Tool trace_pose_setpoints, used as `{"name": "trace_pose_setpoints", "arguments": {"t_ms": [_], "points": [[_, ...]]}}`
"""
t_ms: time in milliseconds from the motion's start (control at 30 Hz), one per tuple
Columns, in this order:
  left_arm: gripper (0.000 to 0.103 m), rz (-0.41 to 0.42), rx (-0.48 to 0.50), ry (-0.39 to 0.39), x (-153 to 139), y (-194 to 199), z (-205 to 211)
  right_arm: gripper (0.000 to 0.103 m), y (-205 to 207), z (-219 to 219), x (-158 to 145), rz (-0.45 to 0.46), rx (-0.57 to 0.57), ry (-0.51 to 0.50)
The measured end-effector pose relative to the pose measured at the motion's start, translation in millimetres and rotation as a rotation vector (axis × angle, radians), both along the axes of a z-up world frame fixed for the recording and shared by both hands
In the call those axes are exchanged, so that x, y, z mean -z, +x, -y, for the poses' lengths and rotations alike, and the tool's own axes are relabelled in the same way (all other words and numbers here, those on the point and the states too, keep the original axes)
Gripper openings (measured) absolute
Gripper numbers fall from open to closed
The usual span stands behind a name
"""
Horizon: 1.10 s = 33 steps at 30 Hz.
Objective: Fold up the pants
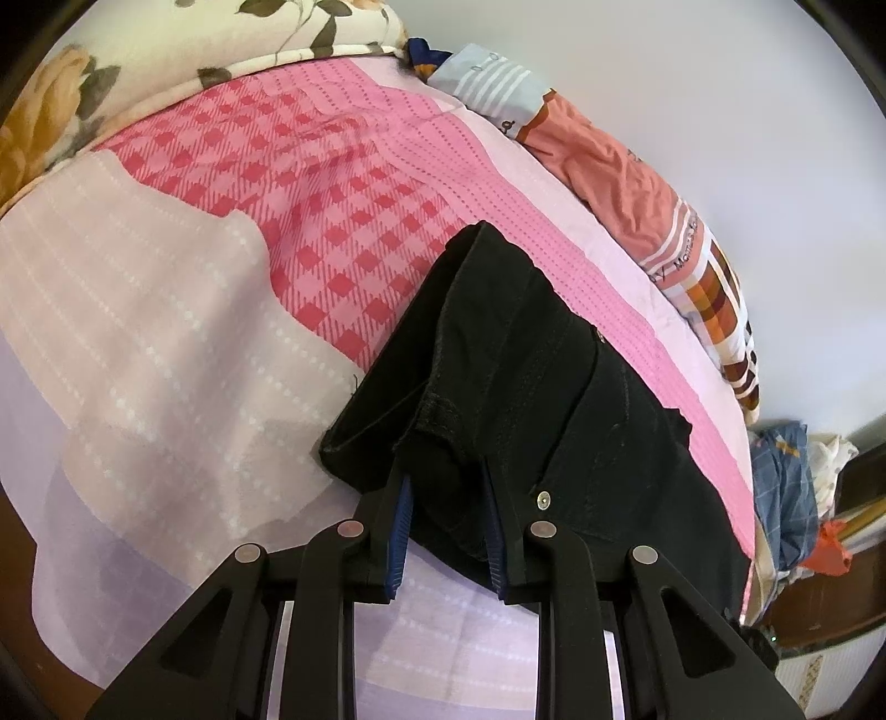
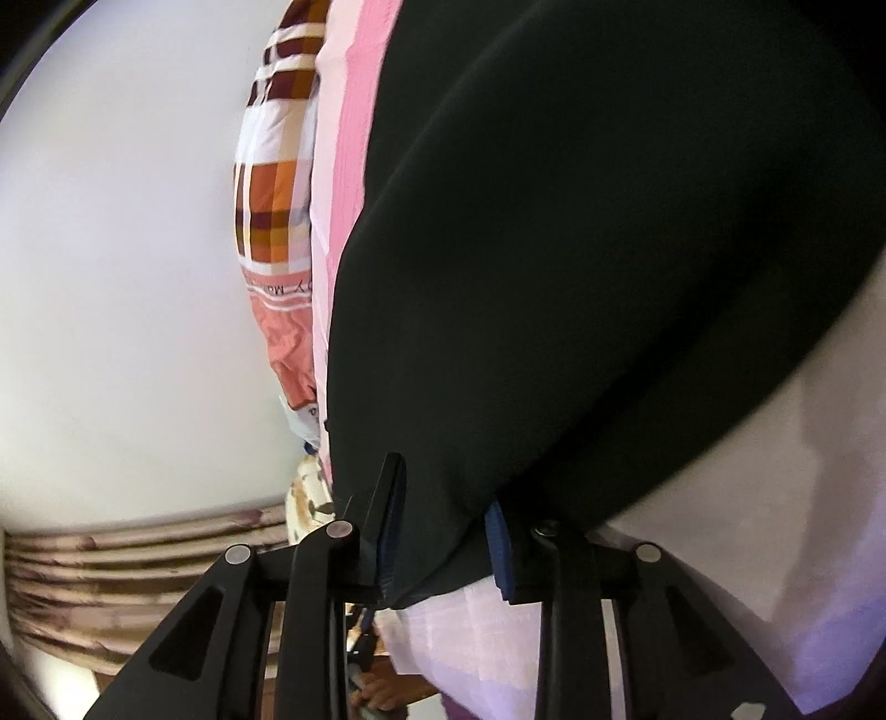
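Observation:
Black pants (image 1: 531, 387) lie folded on a pink and lilac bedsheet (image 1: 183, 332). In the left wrist view their waist end with a metal button (image 1: 544, 501) is nearest me. My left gripper (image 1: 446, 487) has its blue-padded fingers on either side of a bunched edge of the pants, jaws partly closed on the cloth. In the right wrist view the black pants (image 2: 609, 249) fill most of the frame, and my right gripper (image 2: 443, 498) has its fingers around their near edge, holding the fabric.
A rumpled salmon and plaid quilt (image 1: 653, 183) lies along the bed's far edge by a white wall. A floral pillow (image 1: 166, 50) sits at the head. Clothes (image 1: 786, 493) are piled beyond the bed's right end. A striped curtain (image 2: 138, 581) shows lower left.

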<state>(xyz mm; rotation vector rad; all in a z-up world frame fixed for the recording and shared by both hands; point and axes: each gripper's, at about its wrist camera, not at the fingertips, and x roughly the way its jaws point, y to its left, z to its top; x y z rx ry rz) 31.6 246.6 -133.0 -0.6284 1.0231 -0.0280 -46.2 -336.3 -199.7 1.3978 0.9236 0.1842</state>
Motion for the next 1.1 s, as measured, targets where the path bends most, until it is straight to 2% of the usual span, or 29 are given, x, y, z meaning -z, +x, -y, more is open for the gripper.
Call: {"name": "trace_pose_setpoints", "arguments": {"t_ms": [33,100,267,333,433,500,633,667,733,867,967,1100], "points": [[0.024,0.000,0.000,0.003,0,-1,0,0.008,3,-3,-3,-0.003,-0.013,-0.034],[0.024,0.001,-0.001,0.006,0,-1,1,0.006,5,-11,-9,-0.016,-0.047,-0.112],[0.024,-0.001,0.005,0.051,-1,1,4,0.005,-5,-18,-27,-0.006,-0.104,-0.182],[0.024,-0.003,0.004,0.062,-2,2,3,0.005,-11,-22,-25,-0.028,-0.125,-0.201],[0.024,0.000,0.005,0.068,-1,2,2,0.003,-16,-19,-7,-0.056,-0.104,-0.144],[0.024,-0.003,0.005,0.067,-1,2,1,0.003,-16,-14,-1,-0.014,-0.067,-0.074],[0.024,-0.004,0.006,0.068,0,3,0,0.011,-17,-8,1,0.017,-0.040,0.004],[0.024,-0.004,0.004,0.066,0,3,0,0.012,-21,0,4,0.029,-0.002,0.051],[0.024,-0.005,0.001,0.058,0,2,-1,0.021,-35,22,7,0.030,0.109,0.084],[0.024,-0.013,0.003,0.050,2,3,-2,0.022,-72,81,11,0.015,0.346,0.083],[0.025,-0.018,0.009,0.055,3,4,-2,0.018,-98,127,18,0.012,0.509,0.137],[0.025,-0.024,0.011,0.058,3,6,-2,0.008,-109,168,7,-0.026,0.539,0.018]]}}
